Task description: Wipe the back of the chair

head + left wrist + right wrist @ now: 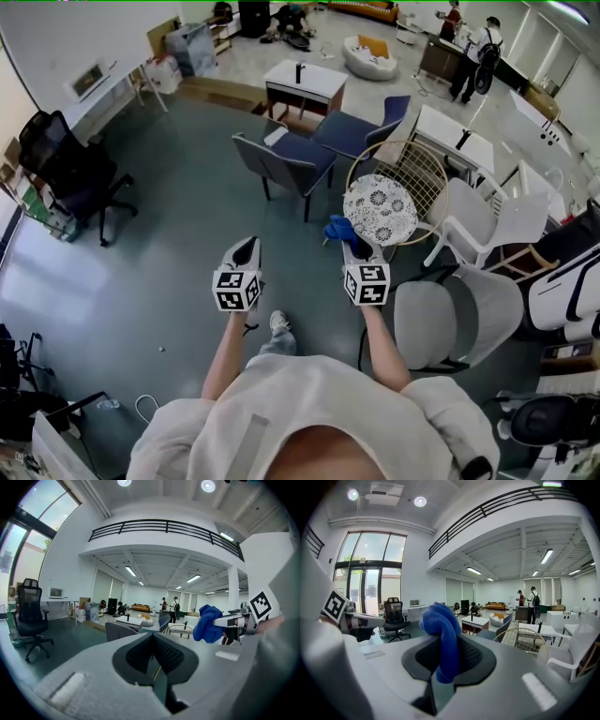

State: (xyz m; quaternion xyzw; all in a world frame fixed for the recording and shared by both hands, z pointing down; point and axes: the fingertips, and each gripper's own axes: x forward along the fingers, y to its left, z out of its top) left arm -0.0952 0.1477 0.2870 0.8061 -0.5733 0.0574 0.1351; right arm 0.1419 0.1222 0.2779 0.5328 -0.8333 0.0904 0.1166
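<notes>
A round chair with a gold wire back (pixel 419 175) and a patterned seat cushion (pixel 379 208) stands just ahead of my right gripper (pixel 349 244). That gripper is shut on a blue cloth (pixel 338 228), which bulges out between its pads (pixel 440 626). The wire back (pixel 528 642) shows to the right in the right gripper view, some way off. My left gripper (pixel 247 253) hovers over the floor to the left, shut with nothing in it (pixel 152 637). From the left gripper view the cloth (pixel 206 623) and the chair (pixel 180 629) lie to the right.
Two blue-grey armchairs (pixel 288 164) (pixel 362 127) and a white table (pixel 306 81) stand ahead. A grey chair (pixel 452 315) and a white chair (pixel 489 221) crowd the right side. A black office chair (pixel 71 170) is far left. People (pixel 484 47) stand at the back.
</notes>
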